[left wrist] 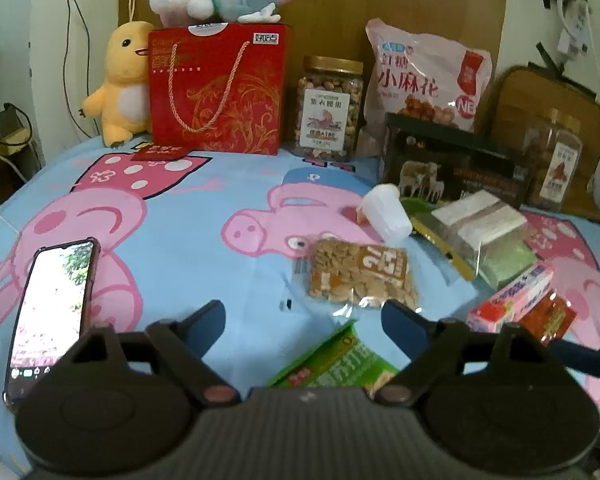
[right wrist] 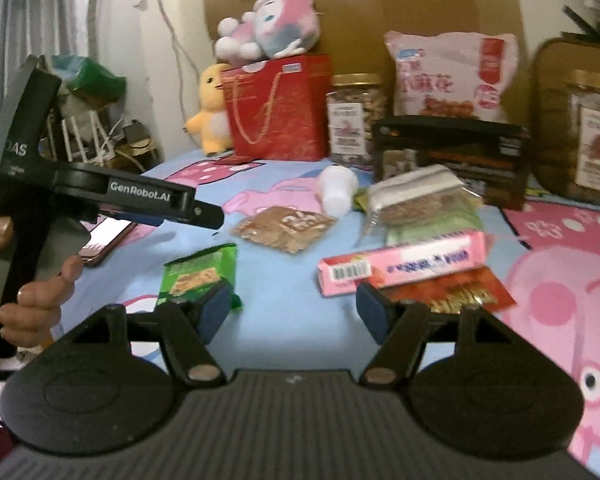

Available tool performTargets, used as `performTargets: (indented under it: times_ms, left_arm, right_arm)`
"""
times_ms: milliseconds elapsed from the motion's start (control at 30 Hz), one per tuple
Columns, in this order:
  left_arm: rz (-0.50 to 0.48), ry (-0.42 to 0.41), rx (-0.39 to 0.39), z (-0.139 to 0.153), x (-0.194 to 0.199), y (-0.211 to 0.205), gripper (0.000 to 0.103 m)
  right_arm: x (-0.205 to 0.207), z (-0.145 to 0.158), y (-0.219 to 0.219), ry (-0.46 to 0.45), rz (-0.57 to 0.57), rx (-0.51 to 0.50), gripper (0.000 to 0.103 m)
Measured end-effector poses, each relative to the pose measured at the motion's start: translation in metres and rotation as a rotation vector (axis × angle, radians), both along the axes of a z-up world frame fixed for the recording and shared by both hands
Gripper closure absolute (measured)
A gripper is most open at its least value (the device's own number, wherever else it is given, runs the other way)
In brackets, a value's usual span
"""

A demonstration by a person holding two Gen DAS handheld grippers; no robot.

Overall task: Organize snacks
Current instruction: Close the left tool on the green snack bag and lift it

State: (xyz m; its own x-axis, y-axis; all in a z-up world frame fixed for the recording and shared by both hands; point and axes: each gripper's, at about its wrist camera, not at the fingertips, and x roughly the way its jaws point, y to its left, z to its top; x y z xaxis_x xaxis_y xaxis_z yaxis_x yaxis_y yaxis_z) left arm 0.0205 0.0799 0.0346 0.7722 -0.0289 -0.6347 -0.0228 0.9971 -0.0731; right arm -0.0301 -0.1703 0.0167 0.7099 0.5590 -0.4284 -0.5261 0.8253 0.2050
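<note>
Both grippers are held wide apart at the jaws, with nothing gripped: the left gripper (left wrist: 304, 318) above a green snack packet (left wrist: 332, 364), the right gripper (right wrist: 294, 312) between that packet and a pink box (right wrist: 404, 266). A clear bag of crackers (left wrist: 360, 278), a white cup (left wrist: 386, 212) and wrapped cakes (left wrist: 480, 226) are scattered on the cartoon-pig sheet (left wrist: 180, 240), near a phone (left wrist: 52, 312).

Both wrist views look low and forward across the bed toward the back wall; right sits further right; both share the seed packet (left wrist: 360, 276) (right wrist: 286, 228).
</note>
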Motion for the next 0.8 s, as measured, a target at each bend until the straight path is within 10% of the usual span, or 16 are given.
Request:
performTargets:
  times_ms: [800]
  left_arm:
    - [-0.056,-0.043,0.078,-0.002,-0.040,-0.038,0.017]
  right_arm:
    - [-0.008,-0.012,-0.031,0.066,-0.109,0.047,0.032]
